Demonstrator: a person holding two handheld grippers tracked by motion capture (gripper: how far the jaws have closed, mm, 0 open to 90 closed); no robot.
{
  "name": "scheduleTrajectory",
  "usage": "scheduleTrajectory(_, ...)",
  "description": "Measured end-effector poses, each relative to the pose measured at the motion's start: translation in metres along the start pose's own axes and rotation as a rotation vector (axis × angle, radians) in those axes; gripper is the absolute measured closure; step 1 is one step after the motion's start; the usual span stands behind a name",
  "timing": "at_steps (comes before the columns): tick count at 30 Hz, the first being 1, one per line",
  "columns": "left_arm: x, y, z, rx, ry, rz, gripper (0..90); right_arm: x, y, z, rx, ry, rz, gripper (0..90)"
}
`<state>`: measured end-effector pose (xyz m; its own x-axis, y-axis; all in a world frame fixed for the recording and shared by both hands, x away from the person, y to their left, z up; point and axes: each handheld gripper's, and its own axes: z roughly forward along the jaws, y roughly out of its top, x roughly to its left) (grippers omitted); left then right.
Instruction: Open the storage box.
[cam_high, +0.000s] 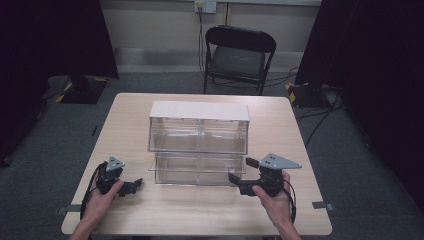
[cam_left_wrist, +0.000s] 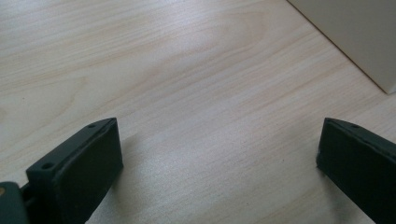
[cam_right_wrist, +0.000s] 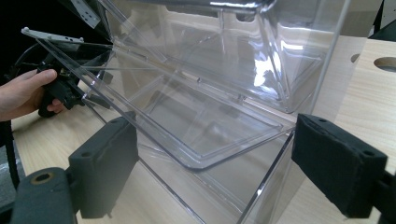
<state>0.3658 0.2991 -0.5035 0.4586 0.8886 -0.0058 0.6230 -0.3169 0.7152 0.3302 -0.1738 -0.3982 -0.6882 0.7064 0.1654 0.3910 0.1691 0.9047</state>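
A clear plastic two-tier box (cam_high: 198, 134) with a white top stands mid-table. Its lower front flap (cam_high: 197, 169) is swung out toward me. My left gripper (cam_high: 134, 186) rests low at the front left, apart from the box and open; in its own view the left gripper (cam_left_wrist: 219, 158) has only bare wood between its jaws. My right gripper (cam_high: 241, 170) is open at the box's front right corner. In the right gripper view, the right gripper (cam_right_wrist: 215, 154) straddles the tilted clear flap (cam_right_wrist: 187, 126) and the corner of the lower tier, without gripping either.
The wooden table (cam_high: 280, 210) has bare room in front of and beside the box. A black folding chair (cam_high: 237, 57) stands behind the far edge. A pale panel corner (cam_left_wrist: 345, 32) shows beyond the left jaws. A hand with the other gripper (cam_right_wrist: 53, 88) shows through the flap.
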Motion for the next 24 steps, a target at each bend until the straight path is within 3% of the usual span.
scheduleTrajectory(24,0.000,0.000,0.000,0.000,0.000,0.000,0.0,-0.002,0.015,0.000,-0.027,0.000,-0.008,16.8)
